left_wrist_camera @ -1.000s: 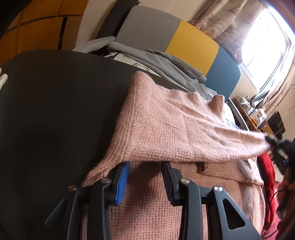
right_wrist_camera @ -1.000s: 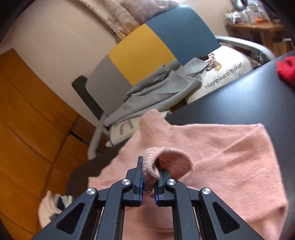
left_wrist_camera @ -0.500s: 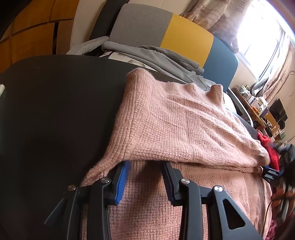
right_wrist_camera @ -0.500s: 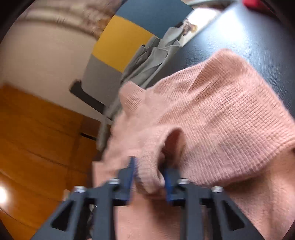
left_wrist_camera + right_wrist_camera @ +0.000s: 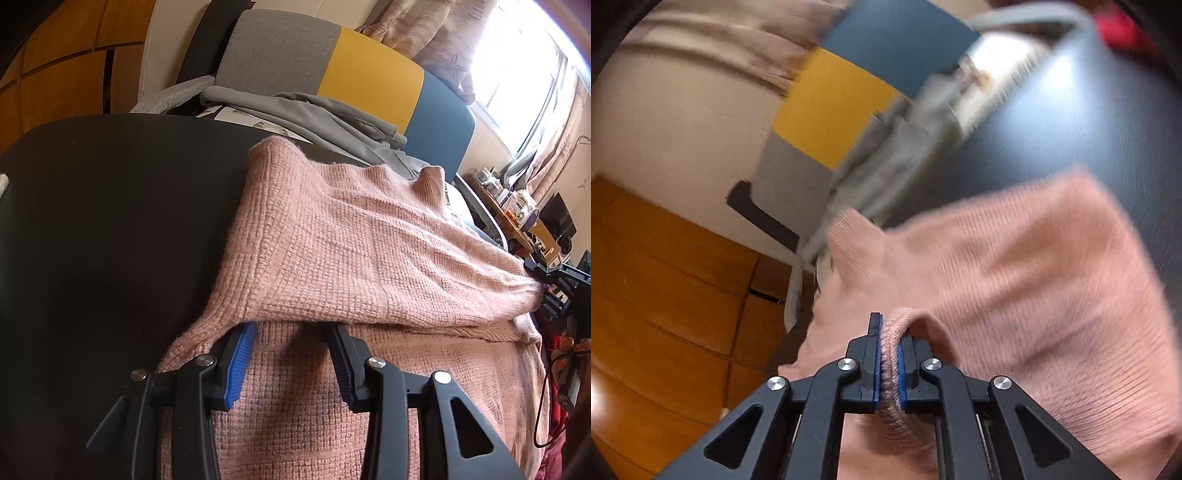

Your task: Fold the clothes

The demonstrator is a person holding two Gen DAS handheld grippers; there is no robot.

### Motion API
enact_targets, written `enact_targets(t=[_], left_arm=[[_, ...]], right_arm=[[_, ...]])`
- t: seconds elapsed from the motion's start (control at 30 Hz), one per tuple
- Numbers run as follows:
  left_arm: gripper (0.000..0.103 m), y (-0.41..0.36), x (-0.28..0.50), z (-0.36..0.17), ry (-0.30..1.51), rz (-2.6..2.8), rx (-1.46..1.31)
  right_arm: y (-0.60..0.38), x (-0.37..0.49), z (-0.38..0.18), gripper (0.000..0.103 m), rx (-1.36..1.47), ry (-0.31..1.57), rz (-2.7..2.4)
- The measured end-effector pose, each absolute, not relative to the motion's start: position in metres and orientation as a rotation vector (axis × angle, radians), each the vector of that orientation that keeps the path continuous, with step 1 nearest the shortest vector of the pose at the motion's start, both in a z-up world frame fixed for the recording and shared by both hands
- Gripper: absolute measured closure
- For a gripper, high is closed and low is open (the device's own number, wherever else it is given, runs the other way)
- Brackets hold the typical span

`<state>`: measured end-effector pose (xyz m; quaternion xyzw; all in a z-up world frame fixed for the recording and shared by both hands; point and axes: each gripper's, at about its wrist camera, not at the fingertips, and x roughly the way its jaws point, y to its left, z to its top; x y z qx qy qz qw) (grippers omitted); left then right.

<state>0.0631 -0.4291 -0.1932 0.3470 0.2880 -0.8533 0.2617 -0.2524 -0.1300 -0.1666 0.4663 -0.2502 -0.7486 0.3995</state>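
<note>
pink knit sweater [image 5: 354, 266], coarse waffle weave with a fuzzy nap and a ribbed collar, spread on a smooth matte black table [image 5: 110, 221]. upper layer doubled over the lower body panel, folded edge running from 9 to 3 o'clock across the left wrist view, a peaked corner at 12 o'clock near the table's far rim.

left gripper [image 5: 291, 354]: black plastic arms, blue ribbed pads, jaws apart and opening, resting on the lower layer at 6 o'clock with the fold's edge draped over the fingertips; not pressed on the cloth.

right gripper [image 5: 889, 363]: same build, clamped tight on a rolled ribbed cuff or hem [image 5: 892, 369] of the sweater, knit bulging out between the blue pads.

from the left wrist only: right gripper [image 5: 543, 284] at 3 o'clock pinching the stretched tip of the folded layer; beyond it a wooden shelf crowded with small items, too small to name; patterned curtain [image 5: 436, 48] and bright window at 1 o'clock; a scrap of red fabric at 4 o'clock.

from the right wrist only, much blurred: orange wood panelling [image 5: 665, 295] from 7 to 9 o'clock, cream wall at 10 o'clock.

in both: upholstered chair back [image 5: 332, 74] in grey, yellow and blue blocks, soft grey garment [image 5: 314, 114] heaped on its seat over white printed cloth.
</note>
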Motion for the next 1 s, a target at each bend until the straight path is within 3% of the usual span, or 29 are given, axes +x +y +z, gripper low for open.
enact_targets(t=[0.13,0.3,0.4,0.5,0.6,0.7,0.77,0.8,1.0], left_arm=[[0.062,-0.429,0.063,-0.192,0.778,-2.313,0.943],[0.061,-0.425,0.062,-0.192,0.765,-2.319,0.955],[0.058,-0.425,0.061,-0.192,0.760,-2.323,0.958],[0.056,-0.424,0.060,-0.192,0.745,-2.327,0.964],[0.054,-0.423,0.058,-0.192,0.732,-2.331,0.968],[0.053,-0.423,0.057,-0.192,0.725,-2.332,0.970],[0.053,-0.423,0.057,-0.191,0.722,-2.331,0.971],[0.053,-0.423,0.056,-0.191,0.720,-2.331,0.972],[0.053,-0.422,0.056,-0.190,0.713,-2.335,0.976]], right_arm=[[-0.127,-0.251,-0.162,0.097,1.165,-0.451,-2.002],[-0.113,-0.257,-0.176,0.097,1.219,-0.504,-1.987],[-0.095,-0.260,-0.185,0.090,1.257,-0.672,-1.881],[-0.089,-0.261,-0.199,0.055,1.297,-0.774,-1.788],[-0.095,-0.261,-0.200,0.052,1.291,-0.791,-1.731],[-0.119,-0.263,-0.199,0.052,1.309,-0.695,-1.732],[-0.140,-0.261,-0.199,0.068,1.343,-0.562,-1.756],[-0.149,-0.259,-0.197,0.097,1.358,-0.495,-1.772],[-0.145,-0.240,-0.152,0.096,1.205,-0.348,-1.945]])
